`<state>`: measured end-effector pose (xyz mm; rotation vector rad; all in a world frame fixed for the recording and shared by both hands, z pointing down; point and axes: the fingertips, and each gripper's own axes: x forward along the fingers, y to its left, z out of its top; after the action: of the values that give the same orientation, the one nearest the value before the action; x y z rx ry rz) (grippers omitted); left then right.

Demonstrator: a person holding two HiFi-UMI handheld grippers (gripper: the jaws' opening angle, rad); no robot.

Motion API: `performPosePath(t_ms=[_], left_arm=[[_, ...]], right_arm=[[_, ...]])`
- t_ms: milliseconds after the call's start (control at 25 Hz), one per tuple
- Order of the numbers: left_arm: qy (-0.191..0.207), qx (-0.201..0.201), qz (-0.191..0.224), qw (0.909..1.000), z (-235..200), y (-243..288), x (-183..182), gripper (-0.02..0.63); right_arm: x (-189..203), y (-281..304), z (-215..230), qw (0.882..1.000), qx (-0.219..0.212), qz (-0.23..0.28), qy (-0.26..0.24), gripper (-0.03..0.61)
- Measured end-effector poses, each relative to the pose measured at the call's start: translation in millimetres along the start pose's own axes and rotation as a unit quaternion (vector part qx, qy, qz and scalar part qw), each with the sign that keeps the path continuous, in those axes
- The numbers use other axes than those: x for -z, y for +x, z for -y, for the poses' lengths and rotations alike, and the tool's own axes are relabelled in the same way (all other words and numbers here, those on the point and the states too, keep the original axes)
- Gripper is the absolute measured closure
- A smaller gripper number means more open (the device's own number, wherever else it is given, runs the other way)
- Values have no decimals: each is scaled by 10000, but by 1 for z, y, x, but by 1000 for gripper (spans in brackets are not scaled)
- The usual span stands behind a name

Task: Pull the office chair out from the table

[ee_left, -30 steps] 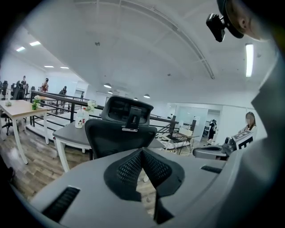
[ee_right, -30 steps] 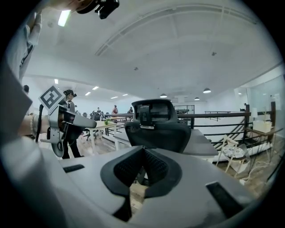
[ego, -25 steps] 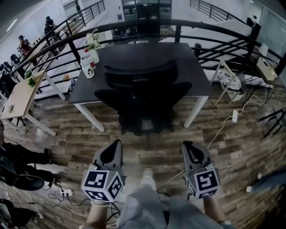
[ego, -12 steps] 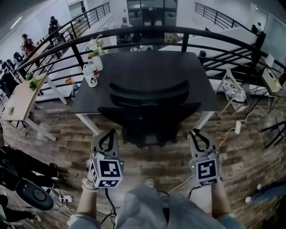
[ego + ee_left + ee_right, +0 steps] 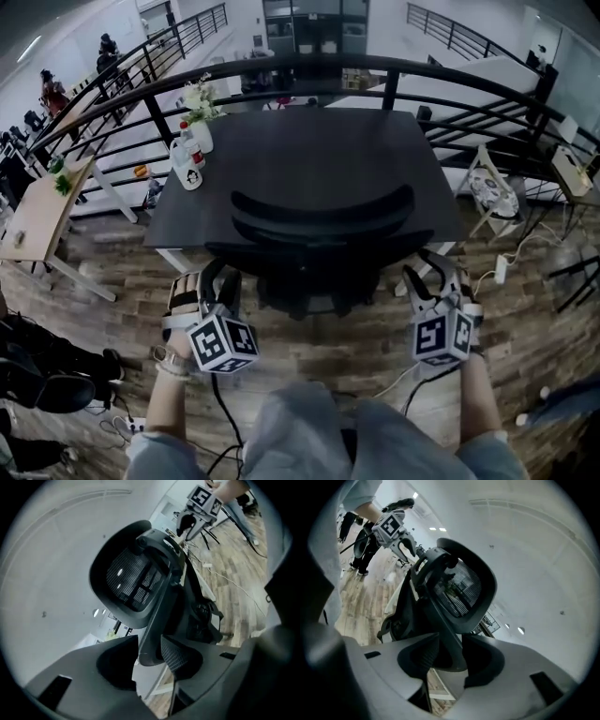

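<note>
Black office chair (image 5: pixel 319 230) tucked at table (image 5: pixel 375 141) edge, L gripper (image 5: pixel 218 278), R gripper (image 5: pixel 433 274) clamped on its sides, wood floor (image 5: pixel 323 349) behind.

The right gripper (image 5: pixel 447 653) has its two grey jaws clamped on the dark rim of a black mesh-backed office chair (image 5: pixel 459 592). At the chair's far side is the left gripper (image 5: pixel 407 545), and wooden floor (image 5: pixel 356 602) lies beneath the chair.
</note>
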<state>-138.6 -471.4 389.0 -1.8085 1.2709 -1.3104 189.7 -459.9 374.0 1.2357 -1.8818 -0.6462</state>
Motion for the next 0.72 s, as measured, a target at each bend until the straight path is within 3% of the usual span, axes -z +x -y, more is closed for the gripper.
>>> performPosePath(t_ms=[200, 720], left_arm=[[831, 53, -247, 9962, 2, 21, 13, 408], [1573, 163, -174, 9873, 7, 59, 19, 374]], right_arm=[[5, 21, -3, 9975, -72, -272, -650, 389], [17, 57, -10, 9853, -377, -617, -1545, 345]])
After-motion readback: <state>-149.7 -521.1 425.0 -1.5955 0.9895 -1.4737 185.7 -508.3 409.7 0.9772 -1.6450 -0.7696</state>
